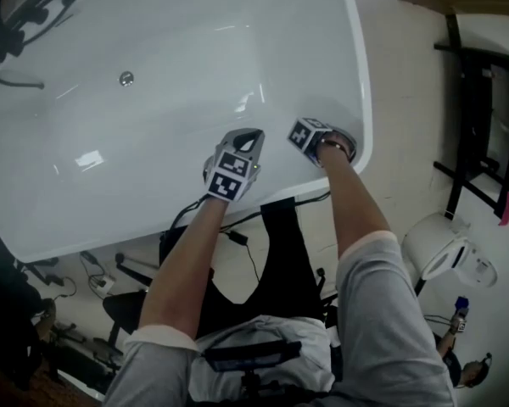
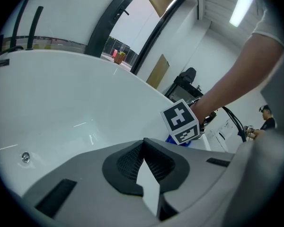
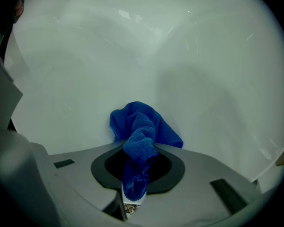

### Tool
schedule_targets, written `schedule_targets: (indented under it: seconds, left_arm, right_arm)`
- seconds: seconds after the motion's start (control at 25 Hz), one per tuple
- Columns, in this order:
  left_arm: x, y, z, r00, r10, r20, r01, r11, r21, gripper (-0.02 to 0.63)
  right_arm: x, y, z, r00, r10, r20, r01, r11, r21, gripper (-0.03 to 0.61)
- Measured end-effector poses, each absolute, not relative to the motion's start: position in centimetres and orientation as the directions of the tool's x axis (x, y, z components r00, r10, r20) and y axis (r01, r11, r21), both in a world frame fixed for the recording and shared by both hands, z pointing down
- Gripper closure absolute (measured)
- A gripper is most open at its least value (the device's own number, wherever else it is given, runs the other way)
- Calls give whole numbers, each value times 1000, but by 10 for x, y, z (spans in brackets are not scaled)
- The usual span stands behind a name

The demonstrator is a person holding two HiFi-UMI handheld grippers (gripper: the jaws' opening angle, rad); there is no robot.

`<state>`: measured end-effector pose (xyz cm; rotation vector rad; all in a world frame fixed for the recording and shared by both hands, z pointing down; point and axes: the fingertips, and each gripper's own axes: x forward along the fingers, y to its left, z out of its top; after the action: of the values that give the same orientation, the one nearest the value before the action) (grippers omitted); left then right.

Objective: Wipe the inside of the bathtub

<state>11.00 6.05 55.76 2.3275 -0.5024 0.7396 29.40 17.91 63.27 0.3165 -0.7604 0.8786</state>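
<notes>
Only the right gripper view shows the right gripper point(image 3: 138, 150) clamped on a blue cloth point(image 3: 143, 124) against the bathtub point(image 3: 203, 79) wall; the left gripper point(image 2: 143, 144) is closed and empty.

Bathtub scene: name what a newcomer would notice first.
The big white bathtub fills the head view, its drain at the upper left. A bright blue cloth is clamped in the right tongs at the tub's inner wall; the left tongs are shut on nothing beside them.
</notes>
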Motion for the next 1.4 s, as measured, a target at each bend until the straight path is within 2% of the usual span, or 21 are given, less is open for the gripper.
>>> schedule_targets:
  seconds: [0.32, 0.48, 0.6, 0.72, 0.88, 1.16, 1.4]
  left_arm:
    - [104, 56, 507, 765, -171, 621, -509, -752, 419, 611]
    - [105, 58, 472, 767, -175, 618, -498, -769, 401, 611]
    - [103, 47, 439, 766, -208, 608, -509, -775, 376, 611]
    - [95, 42, 406, 761, -250, 598, -532, -769, 356, 611]
    - [75, 38, 364, 742, -320, 589, -575, -755, 314, 611]
    - [17, 32, 295, 704, -454, 545, -649, -724, 235, 611]
    - [-61, 27, 233, 636, -578, 511, -728, -668, 151, 611]
  right_arm:
    - [302, 188, 580, 384, 557, 736, -822, 569, -2, 517]
    - [302, 180, 550, 369, 468, 803, -824, 564, 51, 517]
    - [294, 154, 525, 314, 316, 895, -841, 530, 107, 515]
    - [278, 135, 489, 192, 145, 971, -894, 434, 112, 515]
    - [260, 112, 440, 68, -125, 990, -939, 326, 106, 514]
    - [207, 70, 340, -142, -474, 869, -980, 191, -55, 512]
    - [159, 43, 245, -247, -679, 692, -969, 192, -158, 511]
